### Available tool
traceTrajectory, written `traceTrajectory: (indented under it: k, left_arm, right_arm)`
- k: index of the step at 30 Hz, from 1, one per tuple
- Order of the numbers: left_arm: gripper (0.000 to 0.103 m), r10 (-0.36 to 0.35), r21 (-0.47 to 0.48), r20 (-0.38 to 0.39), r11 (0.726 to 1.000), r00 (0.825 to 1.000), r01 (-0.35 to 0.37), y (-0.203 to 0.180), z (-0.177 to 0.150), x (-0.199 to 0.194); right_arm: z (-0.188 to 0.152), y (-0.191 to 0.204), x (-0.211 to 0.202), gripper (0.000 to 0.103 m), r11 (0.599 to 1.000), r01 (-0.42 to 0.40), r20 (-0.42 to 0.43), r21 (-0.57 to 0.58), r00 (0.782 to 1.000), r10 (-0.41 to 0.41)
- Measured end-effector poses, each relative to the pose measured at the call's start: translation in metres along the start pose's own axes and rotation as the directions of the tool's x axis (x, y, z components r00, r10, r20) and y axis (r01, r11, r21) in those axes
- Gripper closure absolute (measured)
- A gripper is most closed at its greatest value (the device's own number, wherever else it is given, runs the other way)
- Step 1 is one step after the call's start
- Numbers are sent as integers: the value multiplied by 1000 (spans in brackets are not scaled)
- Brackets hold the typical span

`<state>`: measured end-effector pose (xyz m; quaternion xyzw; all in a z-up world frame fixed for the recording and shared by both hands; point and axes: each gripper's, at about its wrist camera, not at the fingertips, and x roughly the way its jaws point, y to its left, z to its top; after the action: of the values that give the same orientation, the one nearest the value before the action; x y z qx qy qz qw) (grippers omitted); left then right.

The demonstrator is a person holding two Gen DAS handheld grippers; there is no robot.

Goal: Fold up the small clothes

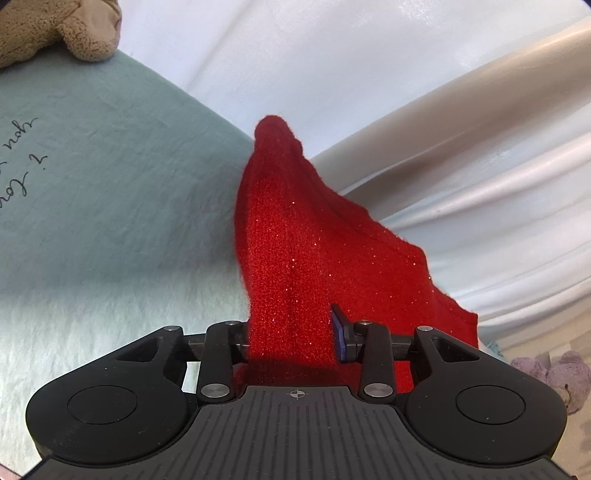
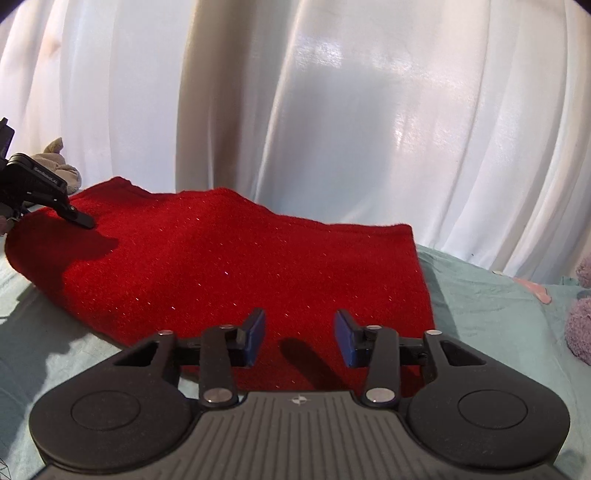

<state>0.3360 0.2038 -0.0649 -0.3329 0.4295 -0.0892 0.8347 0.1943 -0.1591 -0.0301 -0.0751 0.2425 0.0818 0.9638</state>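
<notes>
A red glittery knit garment [image 2: 236, 258] lies spread on a pale green bed cover [image 2: 498, 314]. In the left wrist view the same red garment [image 1: 295, 240] rises bunched between the jaws of my left gripper [image 1: 293, 332]. It is shut on the garment: the cloth fills the gap and hides the left finger, and the blue right pad [image 1: 340, 332] presses against it. In the right wrist view a left gripper finger [image 2: 79, 218] rests at the garment's far left end. My right gripper [image 2: 299, 325] hovers over the garment's near edge, blue pads apart, flat cloth beneath them.
White curtains [image 2: 332, 110] hang close behind the bed. A beige plush toy [image 1: 55, 29] lies at the upper left of the green cover [image 1: 110, 166], which bears handwriting. A purple plush toy [image 2: 580, 325] sits at the right edge.
</notes>
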Motion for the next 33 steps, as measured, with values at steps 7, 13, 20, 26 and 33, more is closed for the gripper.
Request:
traceTrajectory:
  k: [7,13,20,26,33]
  left_arm:
    - [67,3,1,25,1000,1000,-3,-20,3,-14]
    - [67,16,26,45,1000,999,-17,-50,3,-25]
    - [67,15,135,69,991,998,-24,-117,-4,-38]
    - [67,4,275,37,961,999,-14,-194,-34,-14]
    - [66,62,393,-47,919,997,-39,-236,-95,61]
  right_arm:
    - [16,55,23,96,986,-101,82,-134,990,113]
    - [-14,83,60,100,950,-67,23,-305,997,77]
    - [8,32,42,100,985,-171,-39,-5,985,171]
    - [6,-39,8,96,965,-108,20,240,994,106]
    - [-10,-100,-12,96,914,-21,10,404,1000,19]
